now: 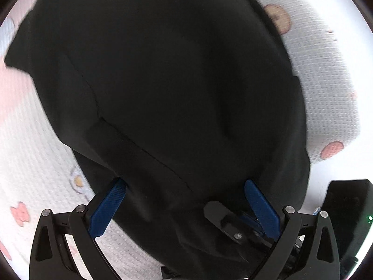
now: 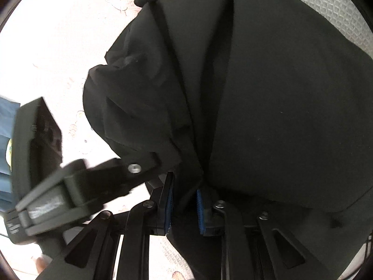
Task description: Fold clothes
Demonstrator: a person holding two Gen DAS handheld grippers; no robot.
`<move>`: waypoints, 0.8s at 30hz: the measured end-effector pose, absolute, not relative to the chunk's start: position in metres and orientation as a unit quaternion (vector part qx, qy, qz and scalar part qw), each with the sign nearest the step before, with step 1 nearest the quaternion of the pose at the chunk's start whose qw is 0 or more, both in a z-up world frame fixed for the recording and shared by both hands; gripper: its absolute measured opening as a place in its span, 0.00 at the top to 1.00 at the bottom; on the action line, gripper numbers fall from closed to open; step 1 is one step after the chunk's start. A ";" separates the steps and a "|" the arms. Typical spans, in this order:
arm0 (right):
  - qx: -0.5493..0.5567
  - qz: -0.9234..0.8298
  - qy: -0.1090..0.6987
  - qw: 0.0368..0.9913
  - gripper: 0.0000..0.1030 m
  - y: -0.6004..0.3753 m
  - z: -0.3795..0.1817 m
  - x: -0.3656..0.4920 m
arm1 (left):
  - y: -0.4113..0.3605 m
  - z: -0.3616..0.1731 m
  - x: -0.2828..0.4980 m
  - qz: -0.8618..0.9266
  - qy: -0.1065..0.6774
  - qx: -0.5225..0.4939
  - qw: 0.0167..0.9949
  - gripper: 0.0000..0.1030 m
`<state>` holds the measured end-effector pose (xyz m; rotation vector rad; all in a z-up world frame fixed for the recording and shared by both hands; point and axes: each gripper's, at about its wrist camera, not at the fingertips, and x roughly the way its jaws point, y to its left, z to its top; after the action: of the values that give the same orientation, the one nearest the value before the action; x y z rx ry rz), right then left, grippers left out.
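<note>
My right hand-held gripper (image 2: 184, 204) is clamped on the black garment (image 2: 256, 93); my left hand-held gripper (image 1: 184, 200) stands apart over the white blanket (image 1: 35, 144).

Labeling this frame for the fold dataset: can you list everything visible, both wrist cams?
black garment: 1, black, spread over the bedcover, fills most of both views; a bunched part runs between the right gripper's pads.
bedcover: 1, white waffle weave with pink and tan flower prints, under the garment.
blue item: 1, blue, far left edge of the right wrist view, cut off; cannot tell what it is.
left gripper: 1, black frame with blue pads, wide open, garment lying between and over its fingers.
right gripper: 1, black frame with blue pads, closed on a bunch of the garment; the left gripper's body shows blurred to its left.
</note>
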<state>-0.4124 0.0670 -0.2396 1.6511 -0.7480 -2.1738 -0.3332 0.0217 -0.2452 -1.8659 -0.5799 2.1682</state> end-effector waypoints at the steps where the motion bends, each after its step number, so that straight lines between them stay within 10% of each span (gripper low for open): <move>1: 0.576 -0.759 -0.260 0.155 0.88 0.065 -0.241 -0.416 | 0.020 -0.252 -0.334 0.733 -0.205 -0.639 0.109 0.00; 12: 0.574 -0.775 -0.226 0.141 0.89 0.051 -0.236 -0.410 | 0.023 -0.277 -0.330 0.742 -0.205 -0.625 0.134 0.00; 16: 0.575 -0.780 -0.208 0.128 0.78 0.051 -0.221 -0.399 | 0.021 -0.276 -0.330 0.744 -0.212 -0.620 0.130 0.00; 20: 0.568 -0.806 -0.144 0.081 0.46 0.038 -0.200 -0.395 | 0.020 -0.275 -0.329 0.748 -0.217 -0.615 0.126 0.00; 24: 0.550 -0.833 -0.054 0.032 0.45 0.051 -0.197 -0.379 | 0.016 -0.271 -0.328 0.755 -0.221 -0.605 0.124 0.09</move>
<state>-0.3787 0.0506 -0.1968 1.6923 -0.1672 -2.5657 -0.3276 0.0165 -0.2708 -1.7653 -0.6455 2.2002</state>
